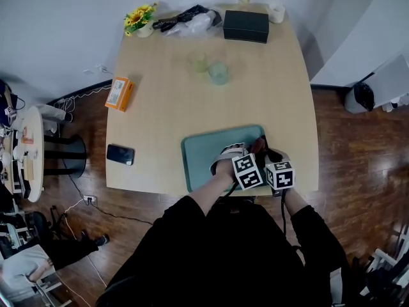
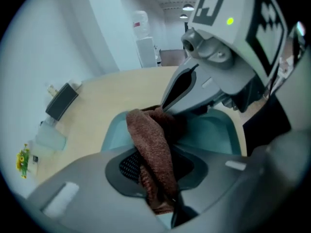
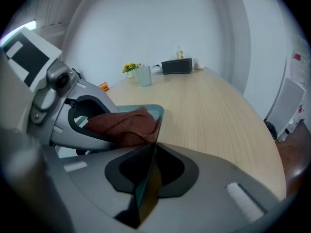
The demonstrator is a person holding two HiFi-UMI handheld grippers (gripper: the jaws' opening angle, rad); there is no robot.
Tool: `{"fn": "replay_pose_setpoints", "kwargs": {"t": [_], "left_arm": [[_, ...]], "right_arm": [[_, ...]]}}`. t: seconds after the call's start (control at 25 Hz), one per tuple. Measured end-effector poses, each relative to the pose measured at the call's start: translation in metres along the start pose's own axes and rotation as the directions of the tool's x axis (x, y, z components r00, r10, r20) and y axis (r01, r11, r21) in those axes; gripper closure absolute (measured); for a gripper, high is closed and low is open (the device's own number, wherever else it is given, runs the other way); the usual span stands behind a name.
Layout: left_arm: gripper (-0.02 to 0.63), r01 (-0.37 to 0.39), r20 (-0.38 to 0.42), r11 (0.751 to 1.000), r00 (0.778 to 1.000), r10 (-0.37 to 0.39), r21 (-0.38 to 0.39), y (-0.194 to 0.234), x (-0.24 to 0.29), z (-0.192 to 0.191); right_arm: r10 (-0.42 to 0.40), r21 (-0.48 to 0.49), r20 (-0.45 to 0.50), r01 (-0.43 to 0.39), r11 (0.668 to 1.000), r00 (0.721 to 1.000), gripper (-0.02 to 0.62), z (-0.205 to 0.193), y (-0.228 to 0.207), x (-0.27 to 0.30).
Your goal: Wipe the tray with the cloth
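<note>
Pinching the brown cloth (image 2: 151, 140) with jaws pressed together on it, the left gripper (image 2: 158, 181) sits over the right end of the teal tray (image 1: 203, 153), cloth bunched up just above the tray floor. Right gripper (image 3: 145, 178) is just beside it, jaws clamped on the tray's thin right rim. Tray lies on the near part of a light wooden table (image 1: 166, 107), close to the near edge. Left of the tray is a black phone (image 1: 120, 154); farther left, at the table's left edge, an orange box (image 1: 119, 93). Mid-table stand two translucent cups (image 1: 218, 73), touching or nearly so. Along the far edge: a pot of yellow flowers (image 1: 140, 19), a clear bag with black cables (image 1: 189, 21), a black box (image 1: 246, 25), a white cup (image 1: 277, 13). Room has a dark wood floor (image 1: 358, 165) and white walls; a small round white table (image 1: 30, 147) and a black stool (image 1: 65, 153) stand at left, cables trailing on the floor there.
</note>
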State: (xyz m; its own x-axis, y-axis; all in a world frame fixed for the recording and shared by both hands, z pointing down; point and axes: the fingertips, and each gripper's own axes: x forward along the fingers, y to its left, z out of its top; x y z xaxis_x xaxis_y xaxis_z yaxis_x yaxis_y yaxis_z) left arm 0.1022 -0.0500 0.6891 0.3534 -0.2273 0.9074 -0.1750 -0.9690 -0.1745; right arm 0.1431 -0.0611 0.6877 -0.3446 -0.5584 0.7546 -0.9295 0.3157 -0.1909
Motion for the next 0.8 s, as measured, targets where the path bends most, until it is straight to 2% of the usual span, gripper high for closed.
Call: {"fn": "replay_pose_setpoints", "kwargs": {"t": [0.12,0.28,0.36,0.44,0.52,0.64,0.8], "left_arm": [[0.528,0.009,-0.018,0.993,1.0,-0.012,-0.115,0.012,-0.016,-0.049],[0.528,-0.088,-0.124,0.956,0.991,0.055,-0.281,0.049,-0.049,-0.153],[0.528,-0.15,-0.193,0.933,0.977,0.089,-0.326,0.067,-0.066,-0.2],[0.528,-0.187,-0.234,0.918,0.966,0.108,-0.351,0.078,-0.079,-0.231],[0.526,-0.191,-0.233,0.908,0.967,0.107,-0.373,0.082,-0.084,-0.238],[0.528,-0.204,-0.249,0.923,0.96,0.124,-0.326,0.082,-0.076,-0.226],[0.528,-0.145,-0.165,0.957,0.981,0.105,-0.252,0.078,-0.053,-0.155]], "right_arm": [[-0.009,-0.012,0.005,0.009,1.0,1.0,0.56,-0.002,-0.002,-0.001],[-0.008,-0.01,0.0,0.008,1.0,1.0,0.559,-0.003,-0.003,-0.003],[-0.006,-0.007,-0.002,0.006,1.0,1.0,0.559,-0.003,-0.004,-0.003],[-0.003,-0.009,-0.003,0.003,1.0,1.0,0.558,-0.003,-0.002,-0.002],[0.0,-0.015,-0.004,0.0,1.0,1.0,0.558,-0.002,-0.001,-0.001],[0.002,-0.016,-0.004,-0.002,1.0,1.0,0.558,-0.002,0.001,-0.001],[-0.004,-0.022,0.003,0.004,1.0,1.0,0.558,-0.001,0.002,-0.002]]}}
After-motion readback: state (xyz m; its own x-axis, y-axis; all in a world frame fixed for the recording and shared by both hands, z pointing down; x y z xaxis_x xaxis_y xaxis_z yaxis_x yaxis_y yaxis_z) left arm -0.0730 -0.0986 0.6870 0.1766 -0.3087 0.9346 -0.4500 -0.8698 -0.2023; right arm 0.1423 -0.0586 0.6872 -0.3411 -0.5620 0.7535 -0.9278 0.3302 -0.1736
